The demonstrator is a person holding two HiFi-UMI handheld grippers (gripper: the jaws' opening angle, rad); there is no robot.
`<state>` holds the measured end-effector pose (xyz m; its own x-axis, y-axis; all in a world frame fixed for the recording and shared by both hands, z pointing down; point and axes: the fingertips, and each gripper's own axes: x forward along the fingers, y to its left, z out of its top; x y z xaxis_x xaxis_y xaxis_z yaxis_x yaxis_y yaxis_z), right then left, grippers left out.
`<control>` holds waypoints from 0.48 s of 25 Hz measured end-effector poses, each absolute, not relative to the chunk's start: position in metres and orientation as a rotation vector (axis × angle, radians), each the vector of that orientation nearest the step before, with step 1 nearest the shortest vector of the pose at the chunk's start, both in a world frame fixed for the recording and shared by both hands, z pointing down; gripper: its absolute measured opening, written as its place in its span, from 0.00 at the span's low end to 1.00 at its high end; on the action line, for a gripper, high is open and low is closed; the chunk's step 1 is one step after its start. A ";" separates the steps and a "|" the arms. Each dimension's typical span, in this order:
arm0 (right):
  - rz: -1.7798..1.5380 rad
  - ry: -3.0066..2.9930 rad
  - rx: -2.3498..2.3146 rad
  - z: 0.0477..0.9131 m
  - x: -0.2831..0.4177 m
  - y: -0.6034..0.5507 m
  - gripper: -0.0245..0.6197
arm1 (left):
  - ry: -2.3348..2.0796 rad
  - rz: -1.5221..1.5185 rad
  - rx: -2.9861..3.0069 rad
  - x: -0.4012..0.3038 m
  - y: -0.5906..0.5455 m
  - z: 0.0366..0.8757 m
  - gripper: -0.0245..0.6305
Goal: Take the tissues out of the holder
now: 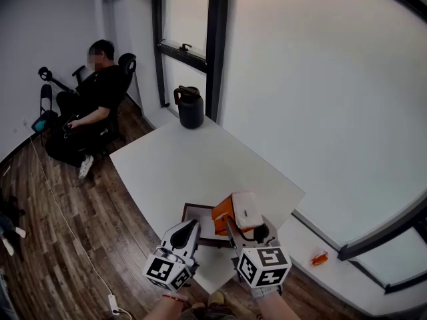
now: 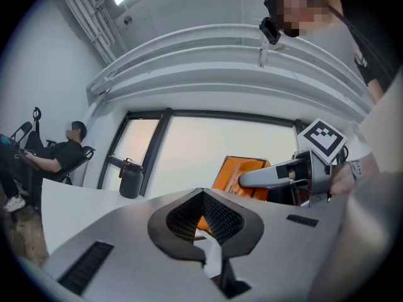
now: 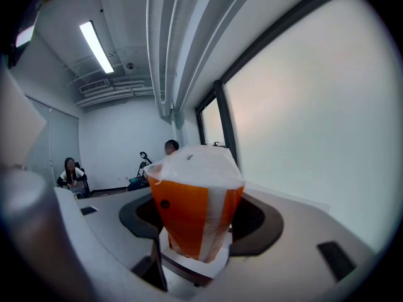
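Note:
An orange tissue pack with a white top is tilted above a flat dark-rimmed holder near the white table's front corner. My right gripper is shut on the pack. In the right gripper view the pack stands between the two dark pads and fills the gap. My left gripper hovers over the holder's near left edge. Its jaws meet at the tips with nothing held. The left gripper view shows the pack and a right gripper finger ahead.
A black jug stands at the table's far end by the window frame. A person sits in an office chair at the back left. A small orange object lies on the sill at right. The table's front edge is close to me.

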<state>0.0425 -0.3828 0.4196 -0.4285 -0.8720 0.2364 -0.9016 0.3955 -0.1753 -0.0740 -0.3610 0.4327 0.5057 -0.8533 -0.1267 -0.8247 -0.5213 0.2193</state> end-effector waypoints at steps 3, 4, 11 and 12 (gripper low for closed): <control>0.414 -2.540 1.617 0.415 0.042 -0.382 0.47 | -1.465 -0.335 2.614 -0.076 -0.360 0.429 0.04; 0.411 -2.541 1.616 0.413 0.041 -0.381 0.47 | -1.467 -0.336 2.613 -0.078 -0.360 0.428 0.04; 0.408 -2.550 1.622 0.407 0.042 -0.380 0.47 | -1.467 -0.345 2.626 -0.080 -0.361 0.425 0.04; 0.406 -2.551 1.623 0.405 0.042 -0.379 0.47 | -1.468 -0.343 2.623 -0.080 -0.360 0.424 0.04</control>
<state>0.0421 -0.3795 0.4054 -0.4309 -0.8759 0.2170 -0.9000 0.3996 -0.1742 -0.0804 -0.3602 0.4240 0.5053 -0.8515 -0.1399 -0.8252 -0.5242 0.2104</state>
